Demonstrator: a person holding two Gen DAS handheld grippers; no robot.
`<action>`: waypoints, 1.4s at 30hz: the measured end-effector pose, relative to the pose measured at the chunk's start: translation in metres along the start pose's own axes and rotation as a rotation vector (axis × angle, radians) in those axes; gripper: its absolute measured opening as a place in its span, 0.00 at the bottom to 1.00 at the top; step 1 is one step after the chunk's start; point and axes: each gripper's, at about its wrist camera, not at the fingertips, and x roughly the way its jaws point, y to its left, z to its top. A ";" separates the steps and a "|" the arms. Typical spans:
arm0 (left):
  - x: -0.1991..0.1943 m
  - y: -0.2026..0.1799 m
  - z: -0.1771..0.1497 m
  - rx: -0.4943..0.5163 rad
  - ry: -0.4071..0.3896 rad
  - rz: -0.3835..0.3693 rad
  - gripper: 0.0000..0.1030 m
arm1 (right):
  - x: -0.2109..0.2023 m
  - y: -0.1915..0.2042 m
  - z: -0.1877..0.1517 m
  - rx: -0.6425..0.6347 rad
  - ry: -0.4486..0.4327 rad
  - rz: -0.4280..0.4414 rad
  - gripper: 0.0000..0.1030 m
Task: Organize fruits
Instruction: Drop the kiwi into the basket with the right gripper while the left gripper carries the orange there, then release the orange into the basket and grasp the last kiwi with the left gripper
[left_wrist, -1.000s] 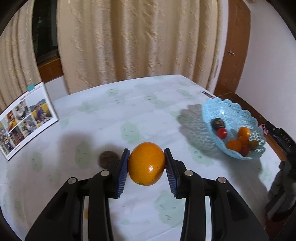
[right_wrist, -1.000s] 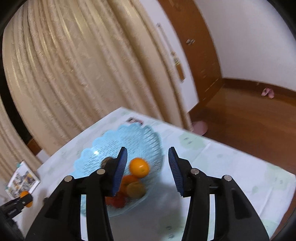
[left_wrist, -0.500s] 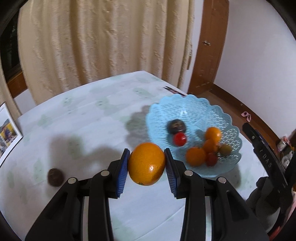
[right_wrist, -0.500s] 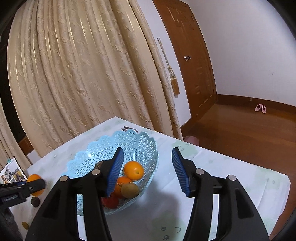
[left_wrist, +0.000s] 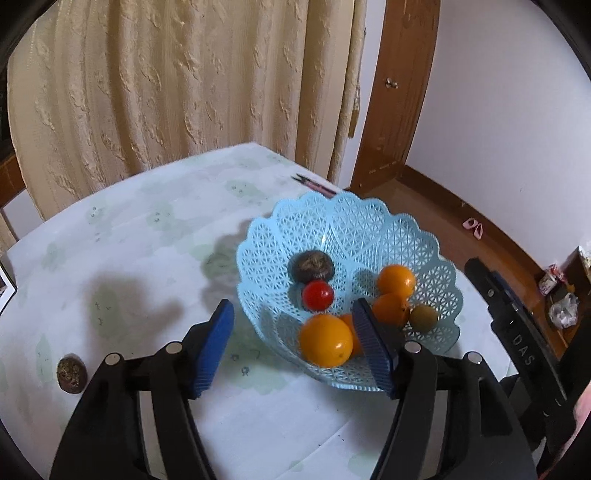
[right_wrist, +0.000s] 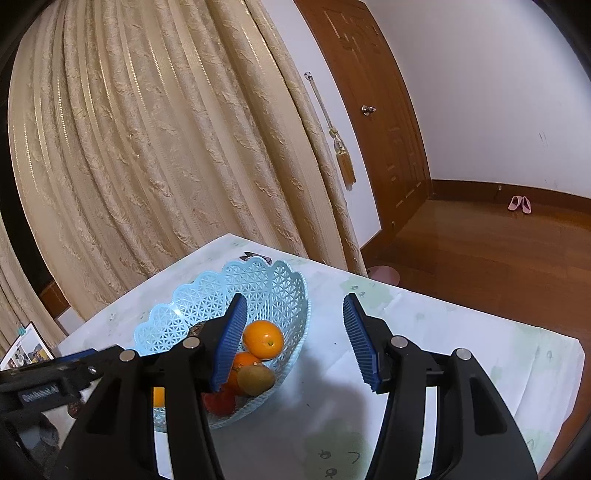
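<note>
Left gripper (left_wrist: 295, 339): fingers spread wide with nothing between the pads, low in the frame, hanging over the near rim of the basket.
Right gripper (right_wrist: 293, 341): also wide apart and empty — its left pad stood in front of the basket's right side in the right wrist view.
Basket (left_wrist: 388, 229): pale blue lattice bowl with a scalloped edge, resting on the counter (left_wrist: 147, 229), centre right of the left wrist view.
Large orange (left_wrist: 325, 345): lay inside the basket at its near edge, just beside the left gripper's right pad.
Other fruit in the basket: two smaller oranges (left_wrist: 396, 281), a red tomato (left_wrist: 317, 294), a dark wrinkled fruit (left_wrist: 312, 264), a greenish-brown fruit (left_wrist: 424, 317).
Loose dark fruit (left_wrist: 72, 373): on the counter at lower left — well apart from the basket.
</note>
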 end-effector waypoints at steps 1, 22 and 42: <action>-0.002 0.001 0.001 -0.001 -0.002 0.003 0.65 | 0.000 0.000 0.000 -0.001 0.000 0.000 0.55; -0.058 0.083 -0.014 -0.096 -0.048 0.143 0.65 | -0.002 -0.001 0.001 -0.003 -0.011 -0.035 0.59; -0.126 0.199 -0.082 -0.280 -0.047 0.304 0.65 | -0.012 0.073 -0.015 -0.142 0.059 0.100 0.62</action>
